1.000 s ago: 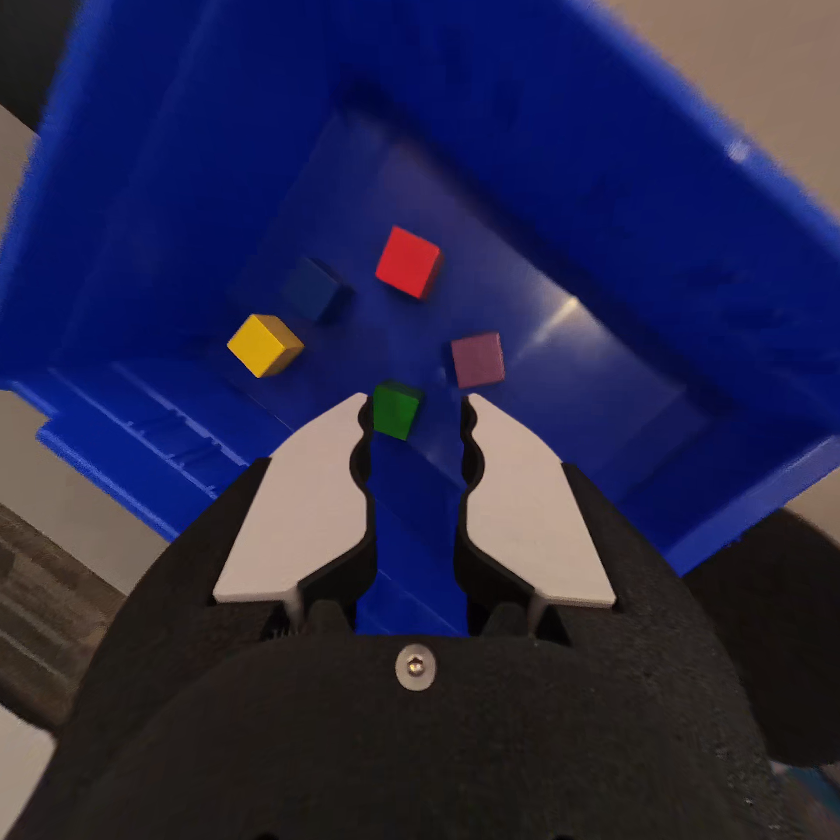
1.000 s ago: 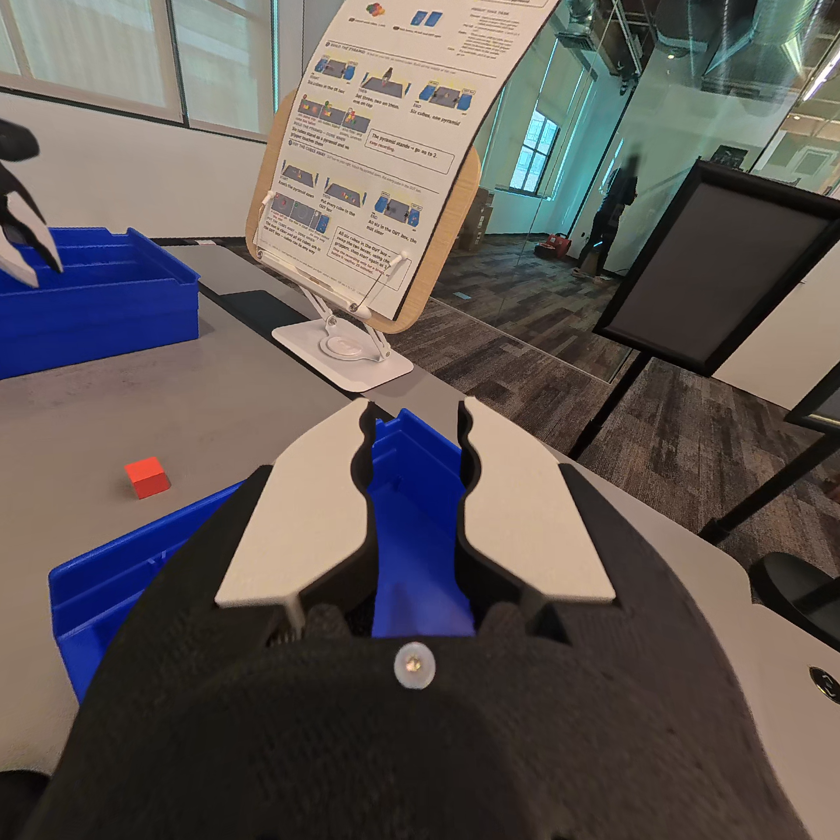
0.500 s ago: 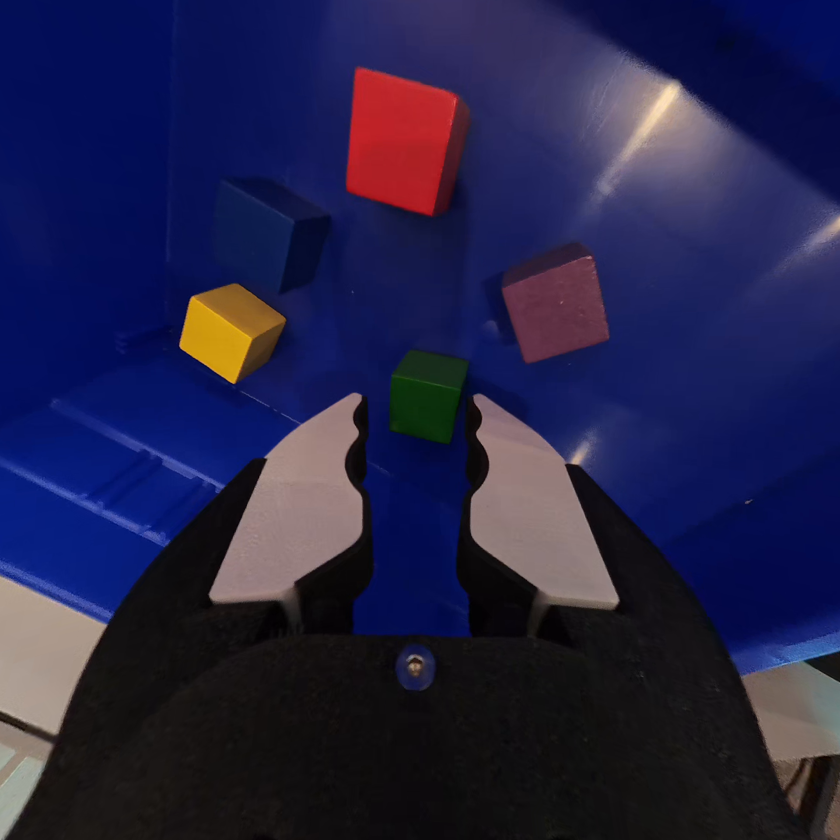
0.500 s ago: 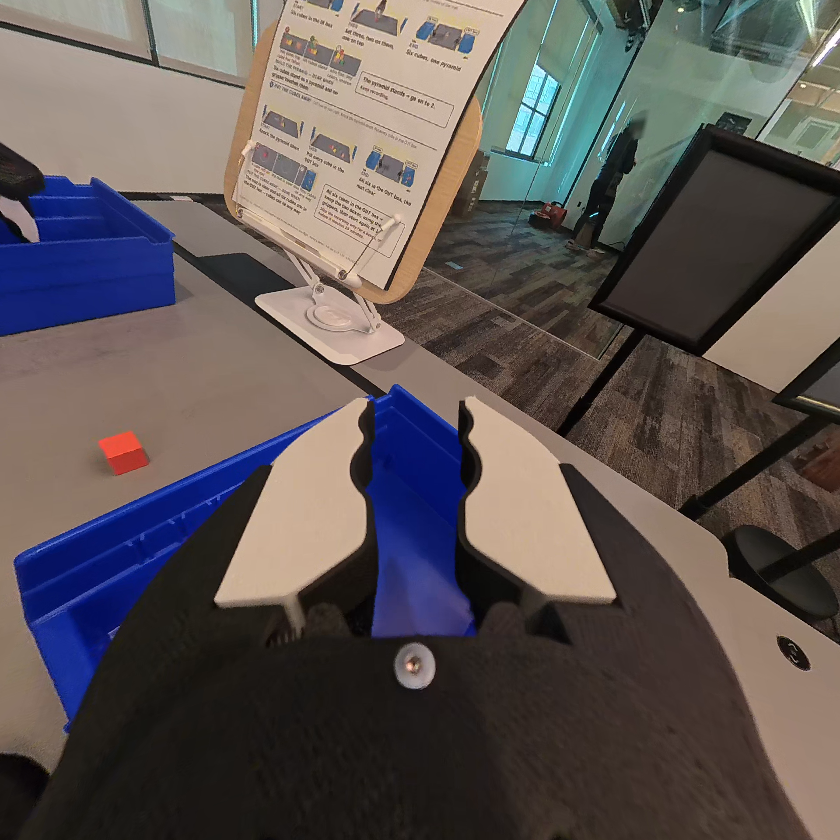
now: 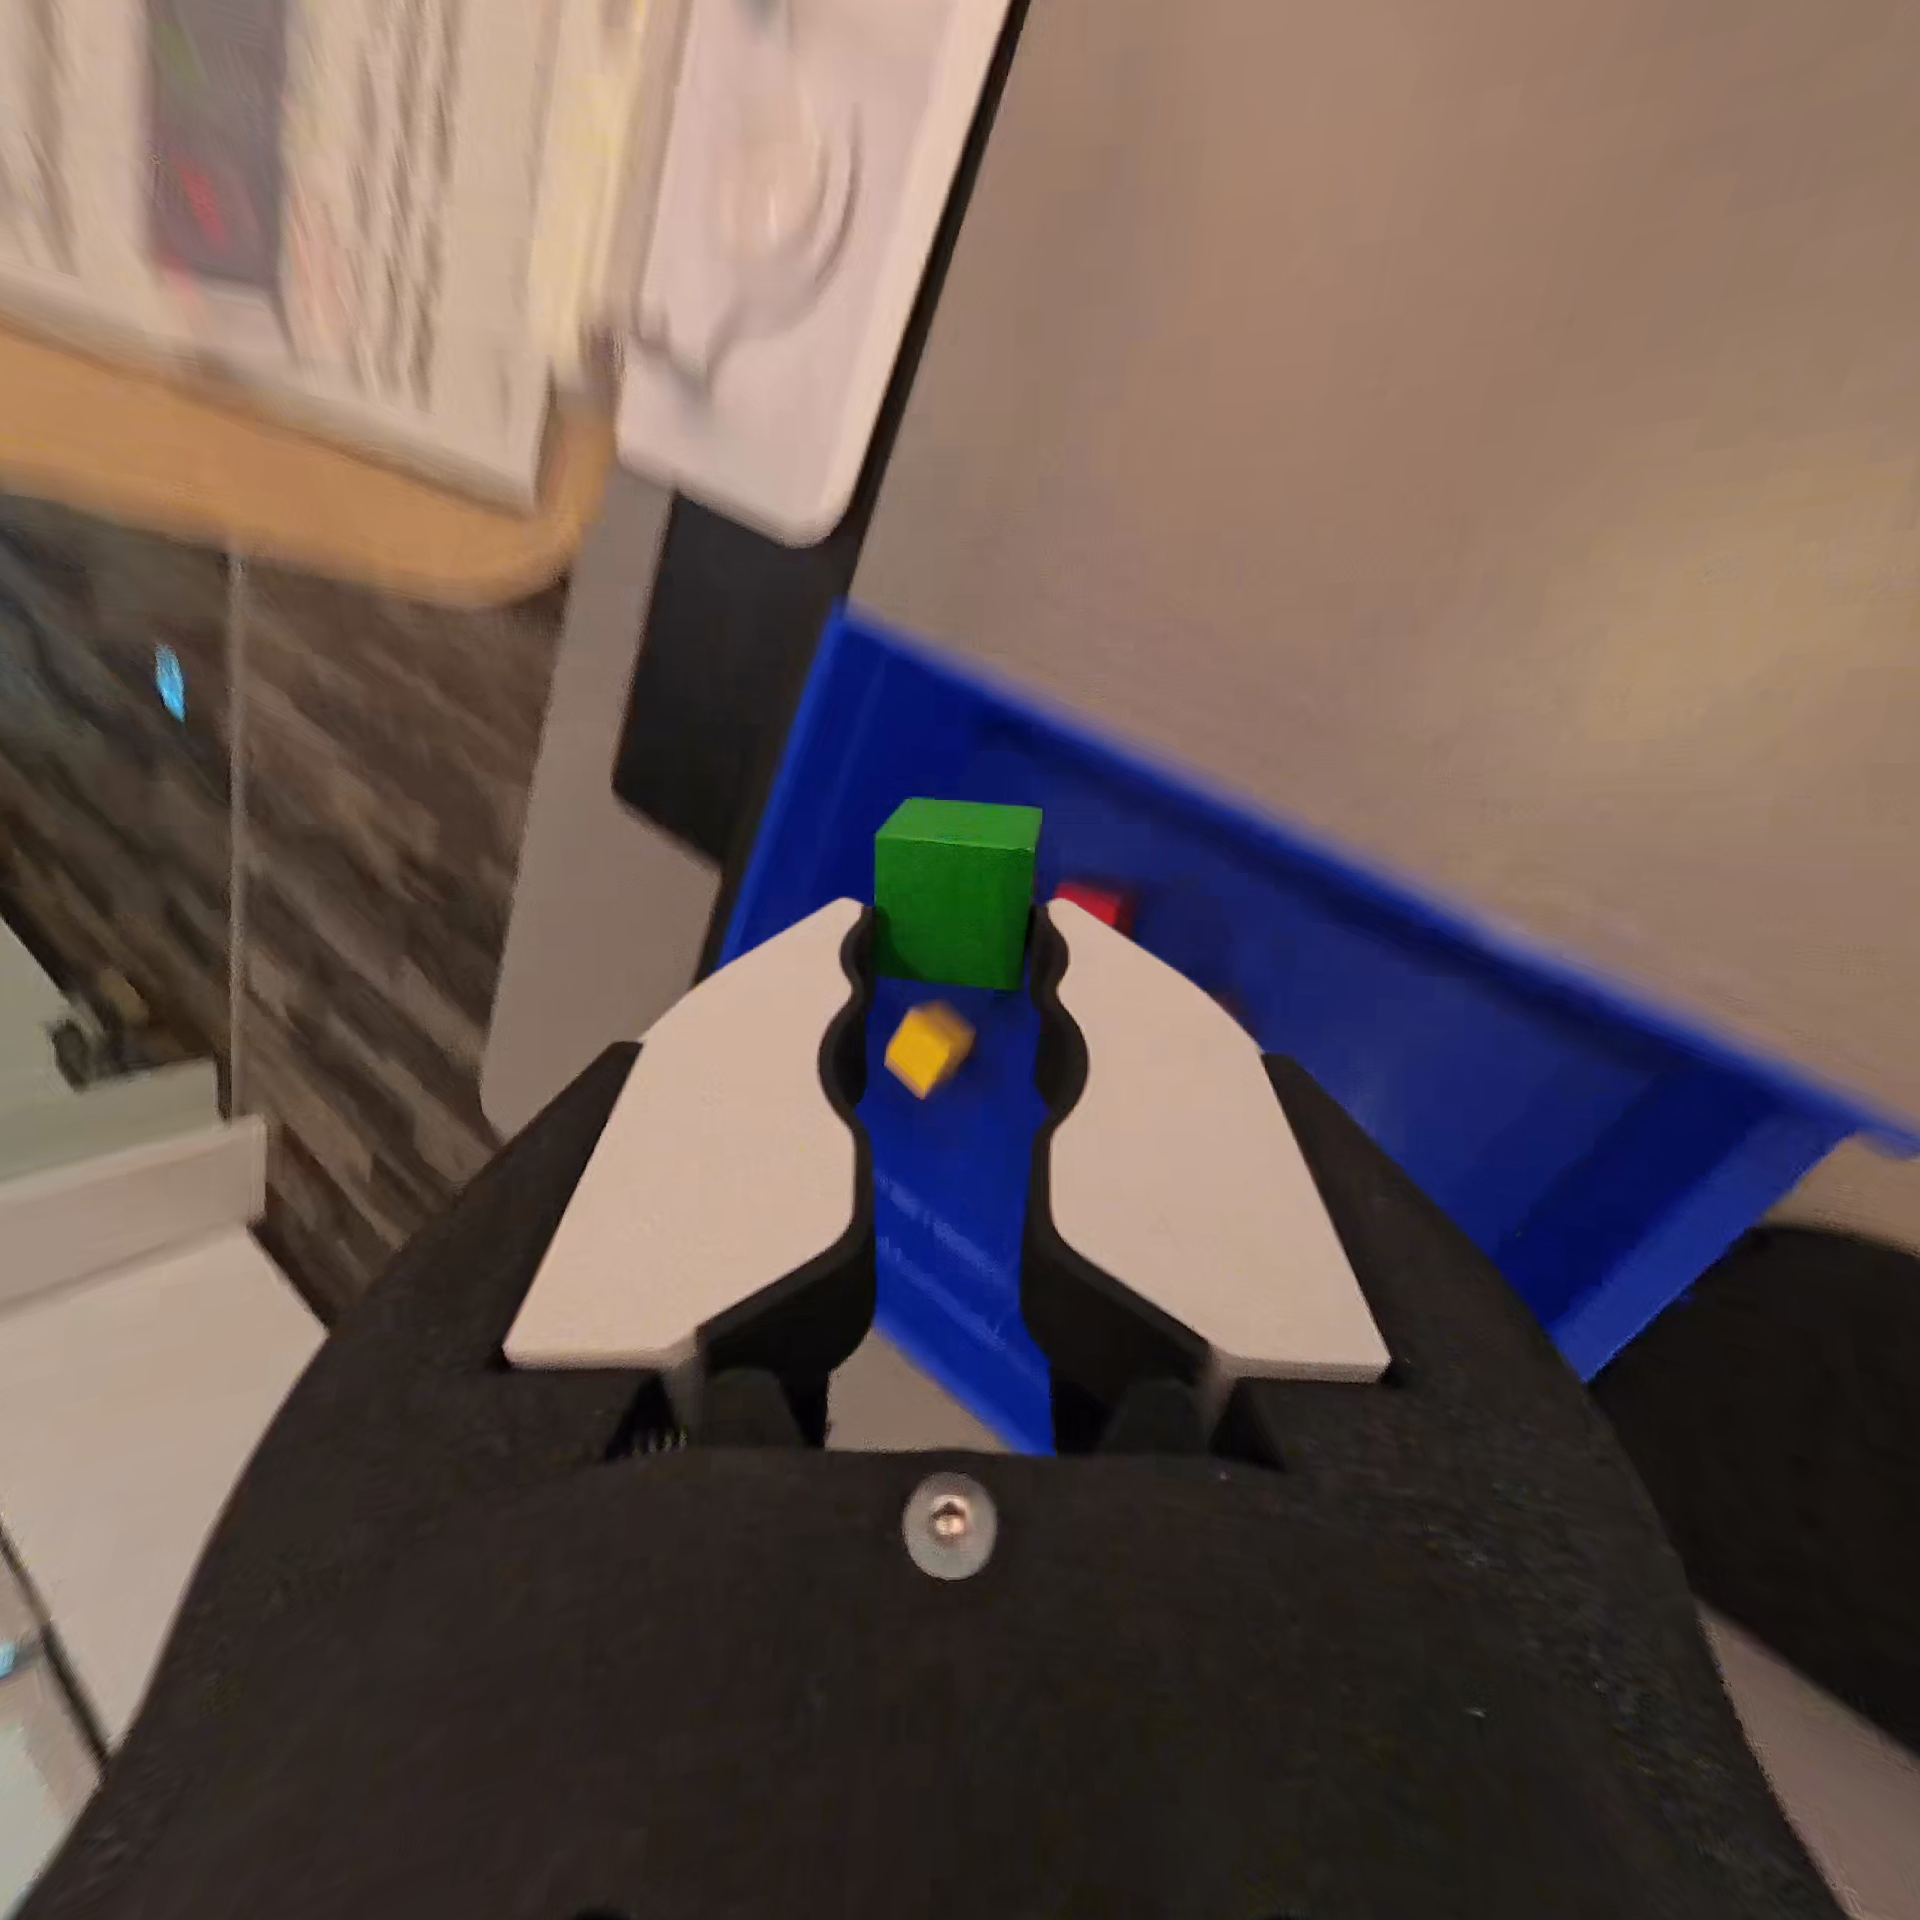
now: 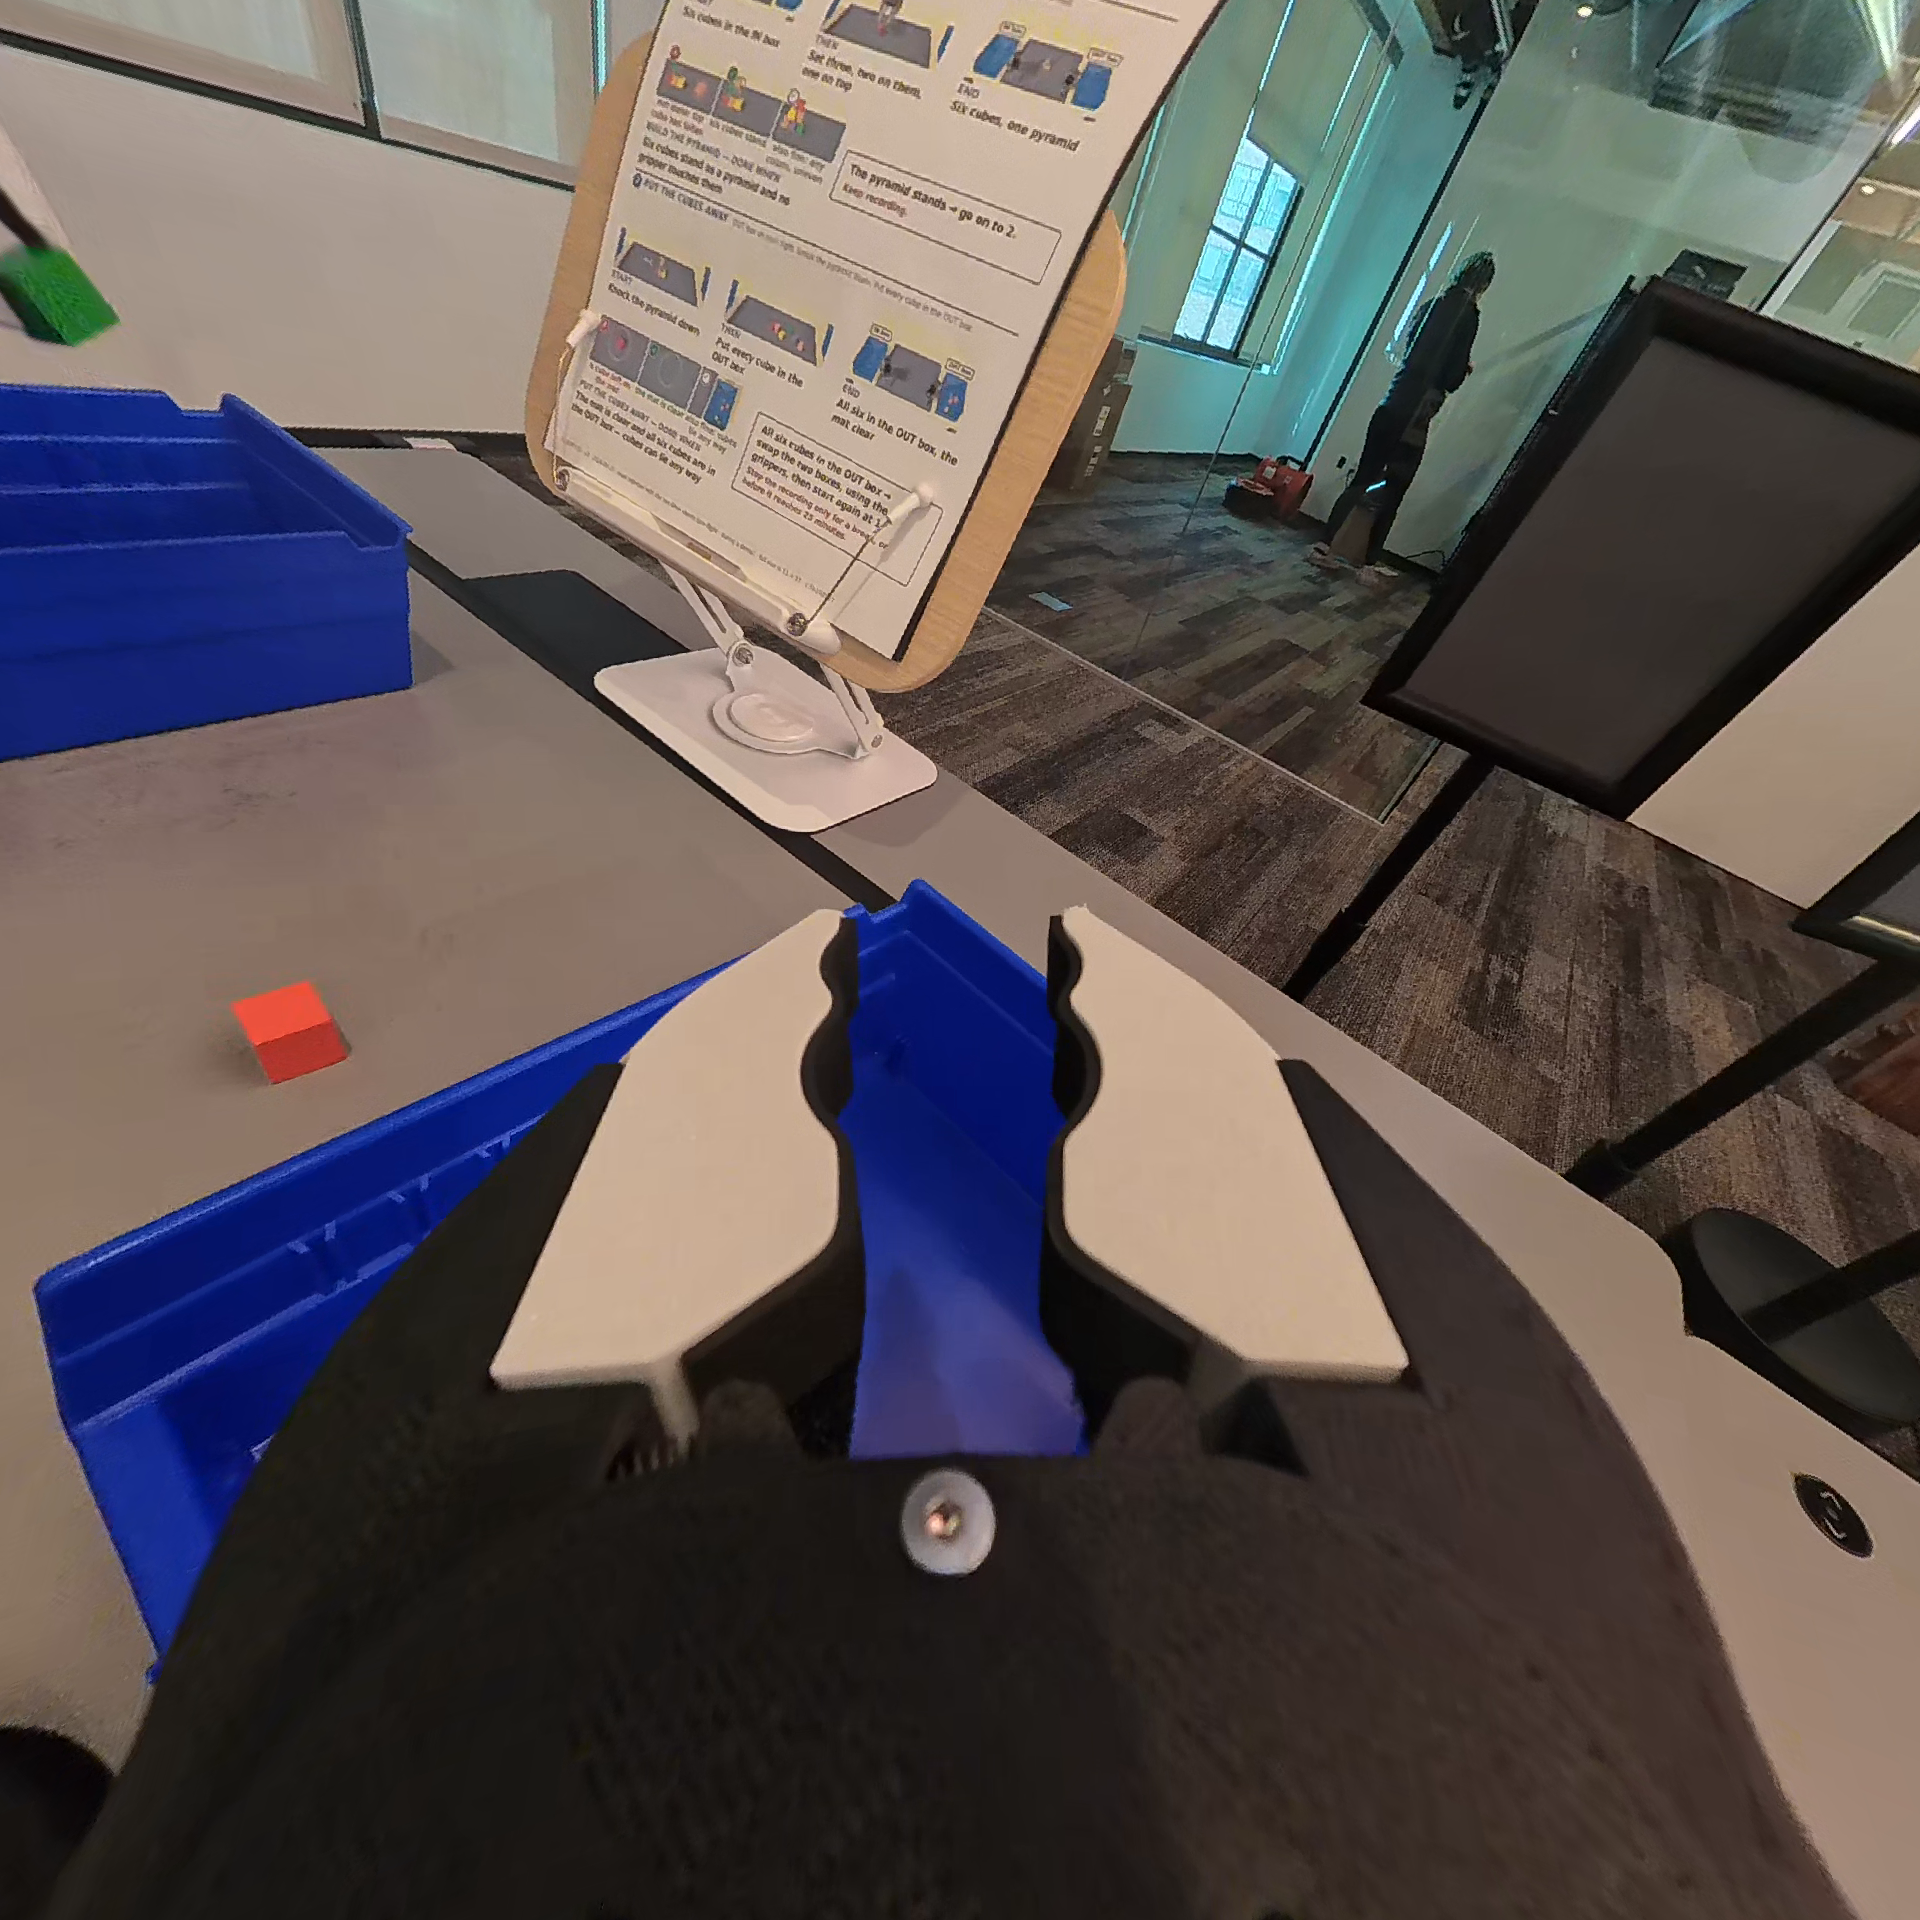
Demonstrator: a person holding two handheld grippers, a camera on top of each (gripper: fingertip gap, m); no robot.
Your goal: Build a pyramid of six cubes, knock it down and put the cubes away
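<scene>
My left gripper [image 5: 951, 920] is shut on a green cube [image 5: 956, 902] and holds it high above a blue bin [image 5: 1455, 1049]. A yellow cube [image 5: 925, 1047] and a red cube [image 5: 1091, 904] lie in that bin. In the right wrist view the green cube [image 6: 52, 296] shows at the far left, lifted above the same bin [image 6: 197, 582]. My right gripper [image 6: 951, 925] is open and empty above a second blue bin [image 6: 343, 1236]. An orange-red cube [image 6: 289, 1031] sits alone on the grey table.
A stand with a printed instruction sheet [image 6: 831, 343] sits on a white base [image 6: 769, 743] at the table's far edge. The table edge [image 6: 1403, 1101] runs on the right, with carpet floor, a black framed board [image 6: 1662, 582] and a person [image 6: 1423, 384] beyond. Spacing between my two grippers at the tips: around 50 centimeters.
My left gripper closed on the green cube in the bin and lifted it well above the bin. My right gripper has shifted only a little over the second bin.
</scene>
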